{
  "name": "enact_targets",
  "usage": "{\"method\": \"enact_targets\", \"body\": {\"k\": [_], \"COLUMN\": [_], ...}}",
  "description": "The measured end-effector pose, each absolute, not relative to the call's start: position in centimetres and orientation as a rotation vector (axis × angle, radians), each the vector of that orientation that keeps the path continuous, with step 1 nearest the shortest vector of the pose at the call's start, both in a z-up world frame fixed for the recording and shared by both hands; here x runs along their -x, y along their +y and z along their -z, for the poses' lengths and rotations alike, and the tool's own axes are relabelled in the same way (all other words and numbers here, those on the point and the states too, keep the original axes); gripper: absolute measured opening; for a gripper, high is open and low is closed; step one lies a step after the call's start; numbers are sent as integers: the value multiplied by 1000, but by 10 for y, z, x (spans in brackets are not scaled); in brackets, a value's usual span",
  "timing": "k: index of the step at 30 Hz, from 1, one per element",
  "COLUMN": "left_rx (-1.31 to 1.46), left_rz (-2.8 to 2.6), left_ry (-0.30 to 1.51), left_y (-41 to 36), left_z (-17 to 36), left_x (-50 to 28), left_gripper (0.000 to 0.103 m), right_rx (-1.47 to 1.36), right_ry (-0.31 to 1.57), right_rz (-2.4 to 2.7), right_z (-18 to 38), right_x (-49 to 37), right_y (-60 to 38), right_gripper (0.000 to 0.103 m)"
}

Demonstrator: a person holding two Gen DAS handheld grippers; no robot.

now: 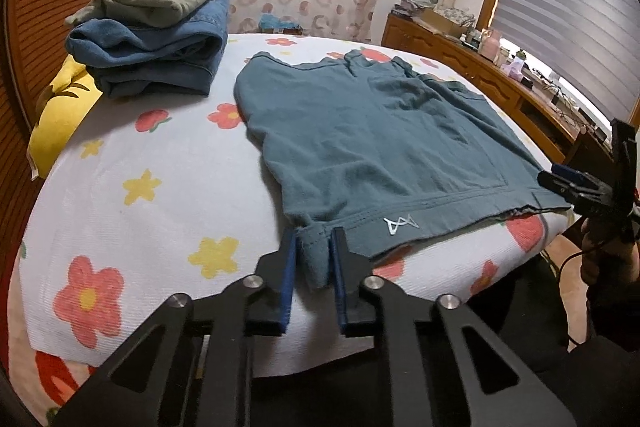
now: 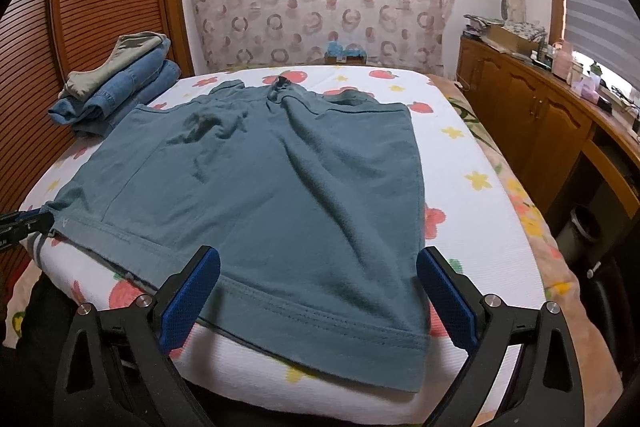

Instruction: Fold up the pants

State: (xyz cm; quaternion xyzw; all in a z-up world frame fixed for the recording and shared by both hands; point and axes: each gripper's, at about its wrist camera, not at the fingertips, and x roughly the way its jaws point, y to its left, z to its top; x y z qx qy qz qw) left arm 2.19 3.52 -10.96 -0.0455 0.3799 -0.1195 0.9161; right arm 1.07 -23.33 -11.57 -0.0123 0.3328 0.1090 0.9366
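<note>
Two folded garments (image 1: 152, 39) (olive on top of blue denim) sit stacked at the far left of the flowered bedspread (image 1: 152, 195). Right of them, the teal pants (image 1: 372, 143) lie spread flat across the middle. At their near left hem corner the left gripper (image 1: 314, 259) pinches a fold of fabric. Further right, the right gripper (image 2: 318, 291) hangs wide apart astride the other hem, its pads clear of the cloth.

Both wrist views low at near edge, facing across shared teal pants (image 1: 372, 131).
</note>
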Motion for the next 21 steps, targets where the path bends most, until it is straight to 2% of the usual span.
{"method": "enact_targets", "body": {"k": [4,10,18,21], "left_rx": [100,89,44,21], "left_rz": [284,375,478,512], "left_ry": [755,708,665,654], "left_y": [28,4,-36,-53], "left_z": [96,68,38,30], "left_x": [-22,-30,-56,-64], "left_gripper": [9,8,8,8], "right_rx": [22,23,17,16], "right_ry": [684,687,688,688], "right_rz": [-225,-244,-236,-236], "right_z": [117,117,115,115], "right_x": [-12,-9,-9,-8], "right_y": [-234,-237,-243,-244], "right_gripper": [97,81,71,65]}}
